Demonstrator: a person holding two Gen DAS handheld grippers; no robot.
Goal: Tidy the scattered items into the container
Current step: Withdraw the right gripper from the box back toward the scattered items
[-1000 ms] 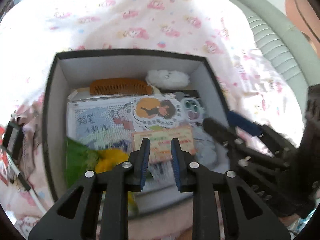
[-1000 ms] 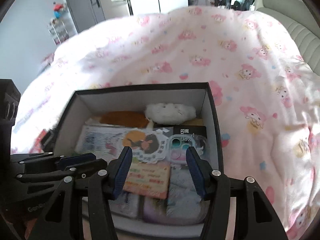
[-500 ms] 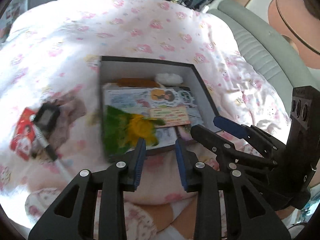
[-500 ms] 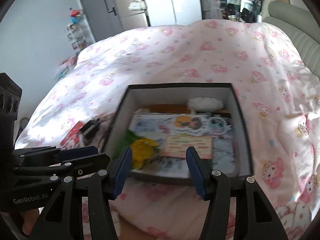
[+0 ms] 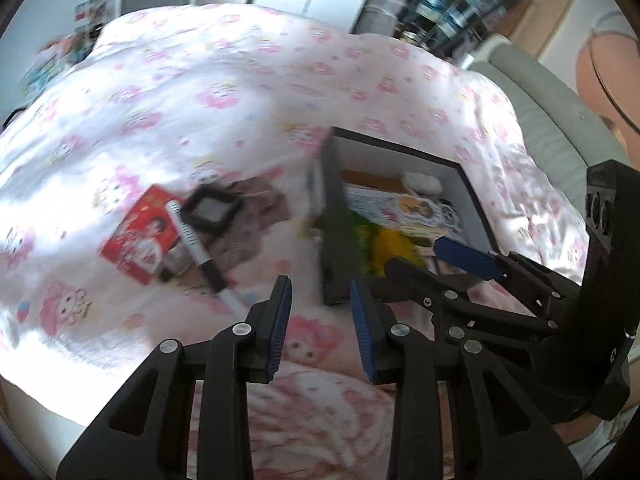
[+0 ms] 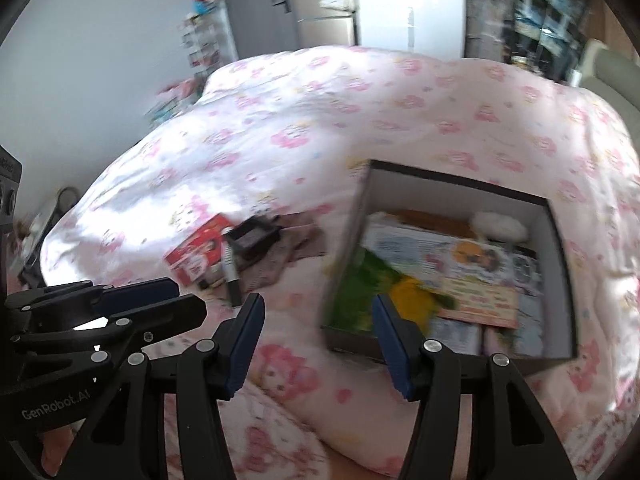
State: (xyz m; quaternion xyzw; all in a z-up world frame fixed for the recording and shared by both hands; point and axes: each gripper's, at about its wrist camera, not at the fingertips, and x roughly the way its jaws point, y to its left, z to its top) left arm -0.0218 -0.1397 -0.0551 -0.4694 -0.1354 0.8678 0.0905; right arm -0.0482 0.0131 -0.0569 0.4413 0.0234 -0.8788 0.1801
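Observation:
A black box (image 5: 332, 208) (image 6: 560, 240) with white inner walls sits on the bed, holding cards, a comb, a white fluffy item and a green-yellow item (image 6: 384, 292). Left of it lie a red packet (image 5: 140, 236) (image 6: 196, 252), a marker pen (image 5: 196, 244) (image 6: 230, 268), a small black square frame (image 5: 212, 210) (image 6: 252, 236) and a brown cloth (image 5: 256, 220). My left gripper (image 5: 320, 320) is open and empty, near the box's front left corner. My right gripper (image 6: 316, 332) is open and empty, above the bedding beside the box.
A pink patterned quilt (image 5: 200, 100) covers the bed. A grey padded headboard (image 5: 552, 120) runs along the right. Cupboards and shelves (image 6: 320, 8) stand beyond the bed. The right gripper's body (image 5: 500, 280) shows in the left wrist view.
Both grippers have pulled back and swung left from over the box. The scattered items left of the box have come into view. Both stay open and empty.

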